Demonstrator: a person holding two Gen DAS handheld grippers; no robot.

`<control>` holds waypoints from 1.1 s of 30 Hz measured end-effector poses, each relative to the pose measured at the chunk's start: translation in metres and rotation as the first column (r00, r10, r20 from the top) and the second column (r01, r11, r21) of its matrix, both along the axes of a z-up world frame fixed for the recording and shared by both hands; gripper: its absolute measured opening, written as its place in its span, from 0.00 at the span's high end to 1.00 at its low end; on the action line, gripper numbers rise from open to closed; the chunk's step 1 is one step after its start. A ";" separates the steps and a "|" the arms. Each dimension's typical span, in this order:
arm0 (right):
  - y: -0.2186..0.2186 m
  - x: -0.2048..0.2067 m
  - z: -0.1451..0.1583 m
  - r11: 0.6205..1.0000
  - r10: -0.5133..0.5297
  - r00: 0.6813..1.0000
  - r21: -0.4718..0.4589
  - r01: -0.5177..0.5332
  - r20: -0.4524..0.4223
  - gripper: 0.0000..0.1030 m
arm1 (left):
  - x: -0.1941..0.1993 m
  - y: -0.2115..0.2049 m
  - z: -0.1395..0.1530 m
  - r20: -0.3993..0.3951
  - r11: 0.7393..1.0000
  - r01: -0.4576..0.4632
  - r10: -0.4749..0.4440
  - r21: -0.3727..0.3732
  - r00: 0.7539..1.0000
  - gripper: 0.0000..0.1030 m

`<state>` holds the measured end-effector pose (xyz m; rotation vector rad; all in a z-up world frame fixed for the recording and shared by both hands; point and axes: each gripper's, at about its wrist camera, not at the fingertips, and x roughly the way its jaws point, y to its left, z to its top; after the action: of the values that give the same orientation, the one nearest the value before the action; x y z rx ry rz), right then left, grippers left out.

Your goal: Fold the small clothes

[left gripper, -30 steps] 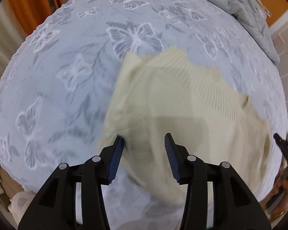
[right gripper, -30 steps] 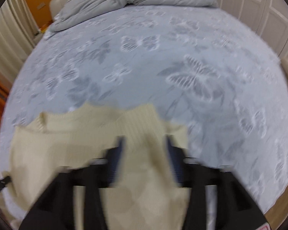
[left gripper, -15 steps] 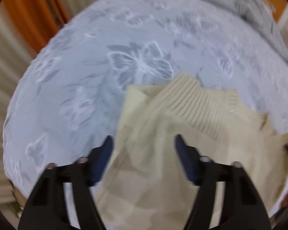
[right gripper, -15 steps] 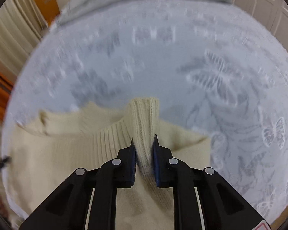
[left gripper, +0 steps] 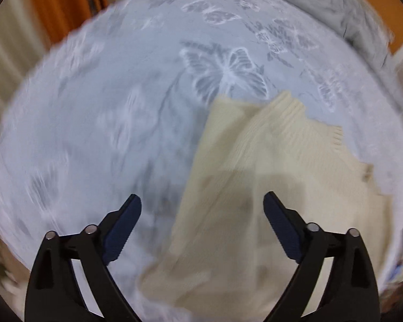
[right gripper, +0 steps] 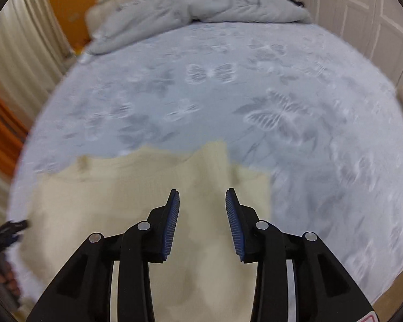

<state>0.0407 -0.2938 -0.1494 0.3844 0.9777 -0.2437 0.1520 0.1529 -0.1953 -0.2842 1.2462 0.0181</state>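
A cream knitted sweater [left gripper: 255, 187] lies partly folded on the bed, with a ribbed piece laid across its top. It also shows in the right wrist view [right gripper: 137, 193]. My left gripper [left gripper: 202, 209] is wide open and empty, above the sweater's left edge. My right gripper [right gripper: 202, 198] is open and empty, above the sweater's right part, with a ribbed strip [right gripper: 215, 161] lying just ahead of its fingertips. The left gripper's tip shows at the left edge of the right wrist view [right gripper: 10, 230].
The bed has a pale blue cover with butterfly prints [right gripper: 255, 94]. A crumpled grey duvet [right gripper: 201, 5] lies at the far end. Orange curtains [left gripper: 61, 5] hang to the left and white cupboard doors [right gripper: 362, 5] stand to the right.
My right gripper has let go of the ribbed strip it was pinching and opened. My left gripper has opened wider and drawn back to the left. The strip now lies on the sweater.
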 end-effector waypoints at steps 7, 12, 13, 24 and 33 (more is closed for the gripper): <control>0.058 -0.072 -0.036 0.987 0.094 0.989 0.137 -0.078 -0.111 0.66 | -0.053 0.032 -0.043 -0.092 0.970 -0.169 0.155 -0.176 0.984 0.07; 0.061 -0.087 -0.046 0.990 0.081 0.984 0.124 -0.061 -0.161 0.66 | -0.051 0.016 -0.041 -0.075 0.976 -0.137 0.126 -0.168 0.989 0.14; 0.062 -0.082 -0.040 0.989 0.086 0.986 0.130 -0.067 -0.143 0.66 | -0.051 0.016 -0.042 -0.075 0.973 -0.131 0.118 -0.190 0.990 0.18; 0.134 0.061 -0.042 0.959 0.235 0.959 0.202 -0.201 -0.162 0.92 | -0.045 0.017 -0.024 -0.068 0.932 -0.069 0.048 -0.356 0.997 0.88; 0.156 0.077 -0.071 0.960 0.277 0.932 0.113 -0.257 -0.233 0.95 | -0.056 -0.018 0.047 0.106 0.928 0.102 -0.069 -0.358 0.992 0.90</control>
<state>0.1173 -0.1382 -0.2202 0.2938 1.2760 -0.0024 0.0956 0.1346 -0.1478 -0.5454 1.1648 -0.3020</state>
